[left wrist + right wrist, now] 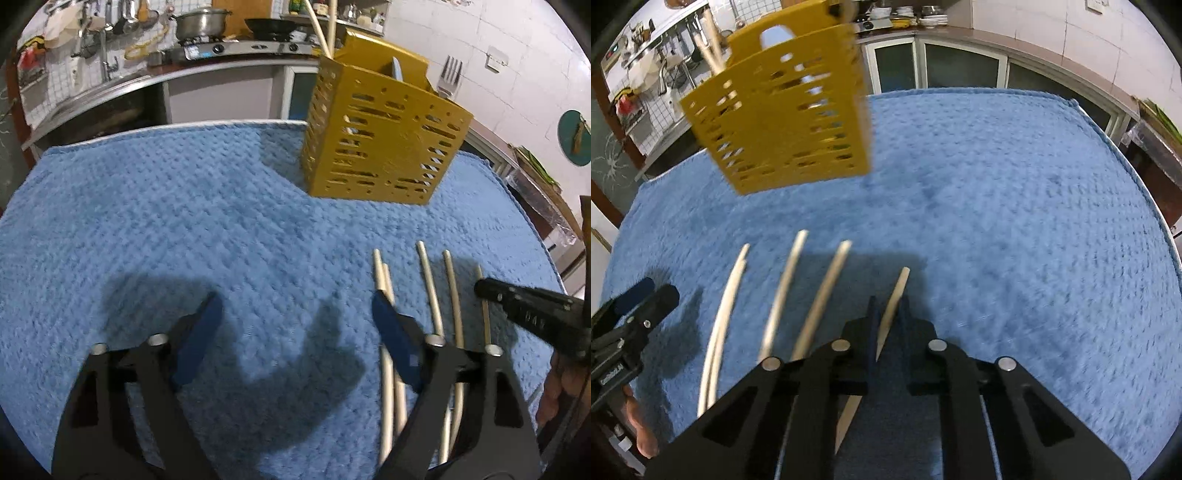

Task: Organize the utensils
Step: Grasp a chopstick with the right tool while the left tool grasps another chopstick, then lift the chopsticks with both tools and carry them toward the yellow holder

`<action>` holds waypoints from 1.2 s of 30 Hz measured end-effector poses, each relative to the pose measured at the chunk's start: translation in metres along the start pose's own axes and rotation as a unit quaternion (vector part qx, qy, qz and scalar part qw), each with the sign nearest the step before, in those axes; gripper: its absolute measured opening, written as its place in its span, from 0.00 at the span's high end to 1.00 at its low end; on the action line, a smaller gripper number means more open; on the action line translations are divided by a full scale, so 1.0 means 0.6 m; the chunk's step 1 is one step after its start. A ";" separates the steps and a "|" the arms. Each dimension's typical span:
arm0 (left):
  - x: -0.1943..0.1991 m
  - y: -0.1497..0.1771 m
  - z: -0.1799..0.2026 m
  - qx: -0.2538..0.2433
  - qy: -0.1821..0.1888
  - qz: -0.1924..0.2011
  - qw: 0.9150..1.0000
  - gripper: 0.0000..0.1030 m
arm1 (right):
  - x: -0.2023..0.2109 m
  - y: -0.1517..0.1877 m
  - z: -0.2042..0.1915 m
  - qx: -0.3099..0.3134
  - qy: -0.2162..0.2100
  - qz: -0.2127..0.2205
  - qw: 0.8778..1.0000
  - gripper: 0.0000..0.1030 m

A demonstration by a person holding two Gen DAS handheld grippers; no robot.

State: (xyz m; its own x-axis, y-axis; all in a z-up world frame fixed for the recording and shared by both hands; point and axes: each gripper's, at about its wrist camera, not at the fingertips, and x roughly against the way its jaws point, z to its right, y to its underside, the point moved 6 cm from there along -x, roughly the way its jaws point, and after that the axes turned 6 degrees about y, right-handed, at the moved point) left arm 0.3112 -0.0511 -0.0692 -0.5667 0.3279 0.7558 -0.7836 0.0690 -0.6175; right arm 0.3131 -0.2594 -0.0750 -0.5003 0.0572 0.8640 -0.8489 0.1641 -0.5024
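Note:
A yellow perforated utensil holder [380,136] stands on the blue towel [184,221]; it also shows in the right wrist view [783,118]. It holds chopsticks, a fork [451,79] and a white spoon [775,35]. Several pale chopsticks [432,288] lie side by side on the towel, also in the right wrist view [786,288]. My right gripper [888,306] is shut on one chopstick [898,291], the rightmost. My left gripper [295,306] is open and empty, its right finger just left of the chopsticks.
The towel covers a table whose far edge [1071,99] is near kitchen cabinets. A counter with a stove, pot and pan [236,33] is behind. The right gripper's finger [517,299] shows at the right of the left wrist view.

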 end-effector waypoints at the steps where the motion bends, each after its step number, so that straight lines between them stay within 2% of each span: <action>1: -0.005 0.002 0.005 -0.002 0.005 -0.008 1.000 0.39 | -0.002 -0.003 0.007 0.002 0.002 0.001 1.000 0.90; 8: -0.031 0.009 0.033 -0.015 0.023 -0.035 0.999 0.55 | -0.018 -0.013 0.049 0.019 0.000 -0.008 1.000 0.89; 10: -0.039 0.010 0.043 -0.022 0.029 -0.043 0.998 0.62 | -0.020 -0.013 0.051 0.018 -0.005 -0.008 1.000 0.89; 13: -0.053 0.012 0.057 -0.036 0.022 -0.051 0.998 0.70 | -0.021 -0.013 0.048 0.023 -0.003 -0.004 1.000 0.89; 22: -0.070 0.002 0.072 -0.047 0.015 -0.052 0.997 0.70 | -0.020 -0.009 0.052 0.021 -0.015 -0.003 1.000 0.89; 32: -0.068 -0.009 0.082 -0.056 0.014 -0.058 0.997 0.68 | -0.011 -0.004 0.065 0.033 -0.001 -0.024 0.999 0.86; 36: -0.057 -0.015 0.088 -0.046 0.031 -0.054 0.997 0.68 | -0.009 0.001 0.071 0.031 0.000 -0.026 0.999 0.86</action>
State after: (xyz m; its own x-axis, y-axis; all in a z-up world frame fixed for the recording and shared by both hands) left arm 0.3243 -0.1125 -0.0776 -0.4610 0.3707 0.8062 -0.8114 0.1917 -0.5521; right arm 0.3080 -0.3013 -0.0812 -0.4560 0.0507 0.8886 -0.8823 0.1056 -0.4588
